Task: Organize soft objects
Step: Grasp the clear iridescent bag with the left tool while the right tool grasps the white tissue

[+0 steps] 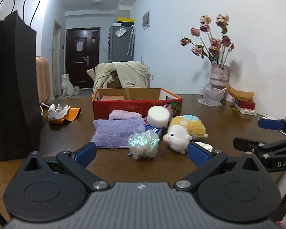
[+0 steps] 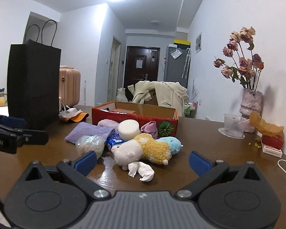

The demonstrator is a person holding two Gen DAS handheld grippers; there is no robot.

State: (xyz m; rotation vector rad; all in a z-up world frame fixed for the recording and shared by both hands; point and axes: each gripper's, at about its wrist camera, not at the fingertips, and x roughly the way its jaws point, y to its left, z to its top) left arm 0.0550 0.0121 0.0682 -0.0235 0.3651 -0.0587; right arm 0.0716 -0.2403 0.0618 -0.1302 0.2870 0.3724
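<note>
Both claws open, plush sheep (image 2: pixel 129 153) ahead

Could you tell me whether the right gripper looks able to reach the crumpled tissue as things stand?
Probably yes: the right gripper has its jaws wide open, and the tissue lies just ahead on bare table, with only the sheep plush touching its far side.

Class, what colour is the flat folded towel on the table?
Purple towel; clearest in the left wrist view.
</note>
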